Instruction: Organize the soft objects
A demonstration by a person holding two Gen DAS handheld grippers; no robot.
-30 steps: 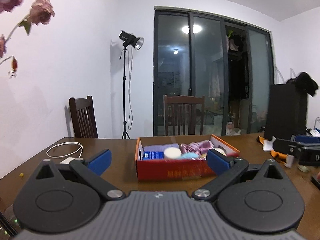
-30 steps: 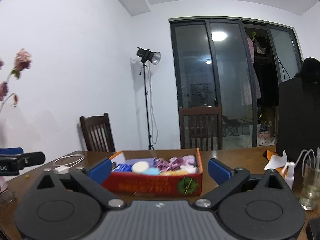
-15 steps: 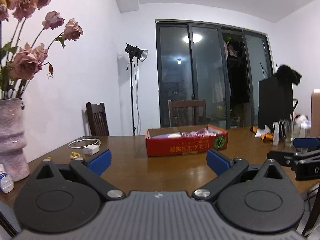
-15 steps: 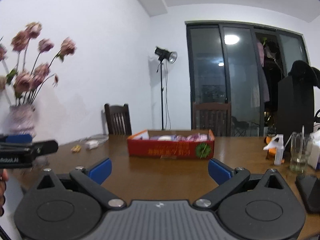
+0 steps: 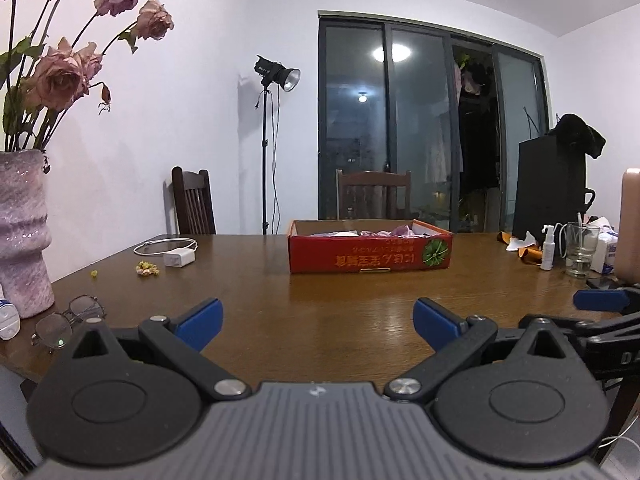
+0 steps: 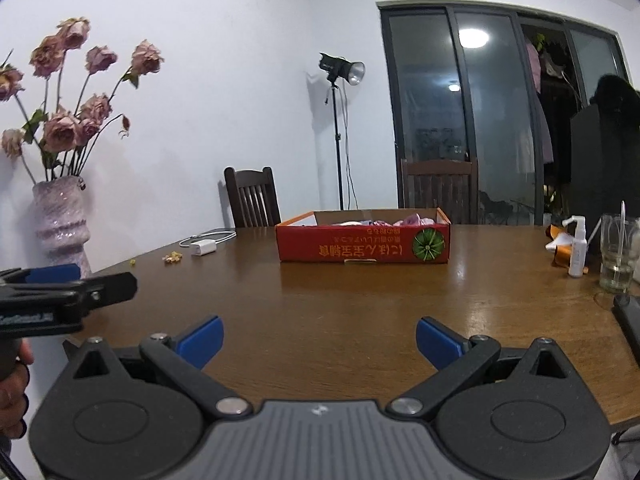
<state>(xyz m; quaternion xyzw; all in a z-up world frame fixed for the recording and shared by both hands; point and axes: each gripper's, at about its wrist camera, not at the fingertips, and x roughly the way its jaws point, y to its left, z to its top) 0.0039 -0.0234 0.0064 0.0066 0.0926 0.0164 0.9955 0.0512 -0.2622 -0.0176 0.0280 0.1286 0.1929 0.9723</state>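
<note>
A red cardboard box [image 5: 370, 254] stands in the middle of the brown wooden table [image 5: 320, 312]; it also shows in the right wrist view [image 6: 364, 246]. Pink and purple soft things [image 5: 384, 233] peek over its rim; they show in the right wrist view too [image 6: 404, 222]. My left gripper [image 5: 318, 322] is open and empty near the table's front edge, well short of the box. My right gripper [image 6: 318, 340] is open and empty, also back from the box. The right gripper's tip shows at the right of the left wrist view [image 5: 600, 300], the left gripper's at the left of the right wrist view [image 6: 68, 288].
A pink vase of dried roses [image 5: 20, 232] stands at the left edge, with eyeglasses [image 5: 68, 320] beside it. A white charger and cable [image 5: 176, 256] lie at back left. A spray bottle [image 6: 576, 248] and a glass [image 6: 618, 256] stand at right. Chairs stand behind the table.
Both grippers have pulled back from over the box to the table's front edge. The box now looks farther away, and the vase and glasses have come into view.
</note>
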